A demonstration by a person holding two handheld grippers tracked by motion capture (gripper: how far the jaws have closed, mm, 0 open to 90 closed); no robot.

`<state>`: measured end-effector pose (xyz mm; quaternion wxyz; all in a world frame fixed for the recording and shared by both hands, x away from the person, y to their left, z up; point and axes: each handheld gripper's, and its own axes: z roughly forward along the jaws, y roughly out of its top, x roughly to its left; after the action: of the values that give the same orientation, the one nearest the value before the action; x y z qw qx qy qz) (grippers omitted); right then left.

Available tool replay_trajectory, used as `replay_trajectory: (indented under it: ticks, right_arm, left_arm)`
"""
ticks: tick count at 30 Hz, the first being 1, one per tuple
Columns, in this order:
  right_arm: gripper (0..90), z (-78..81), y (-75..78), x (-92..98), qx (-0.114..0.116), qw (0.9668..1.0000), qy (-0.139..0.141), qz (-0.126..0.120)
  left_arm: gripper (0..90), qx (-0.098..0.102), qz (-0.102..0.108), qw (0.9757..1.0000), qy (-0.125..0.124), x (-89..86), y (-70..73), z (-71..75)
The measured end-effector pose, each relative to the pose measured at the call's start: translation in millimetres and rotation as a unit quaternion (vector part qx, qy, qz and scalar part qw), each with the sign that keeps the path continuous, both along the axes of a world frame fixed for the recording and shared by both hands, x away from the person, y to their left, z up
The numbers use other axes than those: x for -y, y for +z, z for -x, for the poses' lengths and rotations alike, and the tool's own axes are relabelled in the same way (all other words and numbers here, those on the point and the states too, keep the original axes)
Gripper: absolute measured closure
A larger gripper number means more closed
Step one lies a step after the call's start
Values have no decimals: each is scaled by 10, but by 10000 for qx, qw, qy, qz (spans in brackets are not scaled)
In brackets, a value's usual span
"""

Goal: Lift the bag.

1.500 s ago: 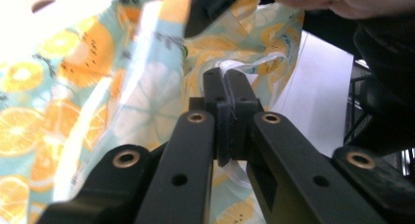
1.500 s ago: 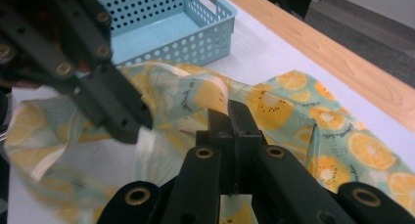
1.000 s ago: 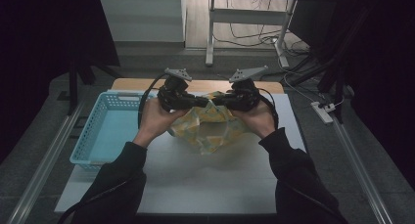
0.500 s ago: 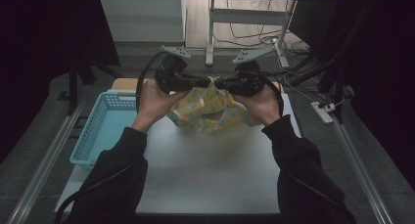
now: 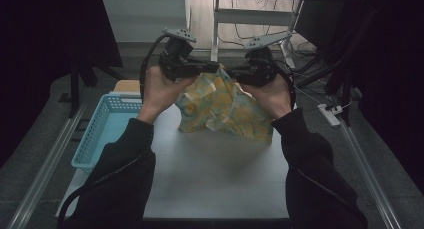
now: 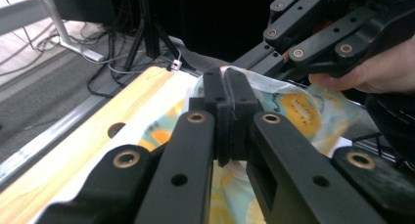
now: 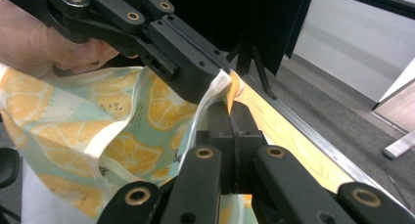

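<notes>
A cloth printed with orange citrus slices on pale blue hangs crumpled above the white table. My left gripper and right gripper face each other close together at its top edge, both shut on the cloth. In the left gripper view my jaws pinch the cloth edge, with the right gripper just beyond. In the right gripper view my jaws clamp a white-hemmed corner of the cloth, and the left gripper grips right above them.
A light blue mesh basket stands at the table's left side. The table's far edge is a wooden strip. Metal rails run along both sides. A power strip and cables lie on the floor at the right. Stand legs rise behind.
Both hands have risen together with the cloth. It was bunched on the table a second ago and now hangs from the two grippers, clear of the surface.
</notes>
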<state>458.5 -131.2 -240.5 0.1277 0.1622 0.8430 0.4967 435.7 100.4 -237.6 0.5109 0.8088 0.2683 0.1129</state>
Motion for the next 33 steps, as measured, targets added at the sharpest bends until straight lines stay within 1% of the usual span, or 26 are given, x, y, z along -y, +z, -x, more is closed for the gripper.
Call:
replay_trajectory:
  ticks: [4, 8, 11, 15, 20, 22, 30, 33]
  right_arm:
    - [900, 6, 64, -6, 53, 10000, -16, -11]
    - [900, -4, 89, -11, 102, 9999, -31, -24]
    - [900, -25, 55, -10, 86, 9999, -58, 0]
    - [900, -59, -14, 0, 76, 9999, -125, 21]
    - [900, -105, -57, 3, 158, 9995, -246, 155]
    - [900, -122, -77, 4, 144, 9994, -276, 178]
    - [900, -212, -180, 26, 36, 9989, -409, 233]
    - [883, -237, -208, 26, -2, 9987, -450, 234]
  left_arm:
    - [898, 83, 34, 9999, 65, -7, 60, 8]
    - [897, 138, 50, 9998, 119, -15, 81, 6]
    - [897, 148, -83, 9997, 149, 13, 37, -15]
    - [896, 95, -66, 9997, 204, 37, -25, -74]
    - [893, 69, -181, 9994, 271, 97, -77, -163]
    - [892, 28, -200, 9994, 297, 113, -102, -205]
    - [886, -95, -170, 9991, 383, 133, -219, -323]
    - [873, -146, -163, 9990, 384, 135, -250, -353]
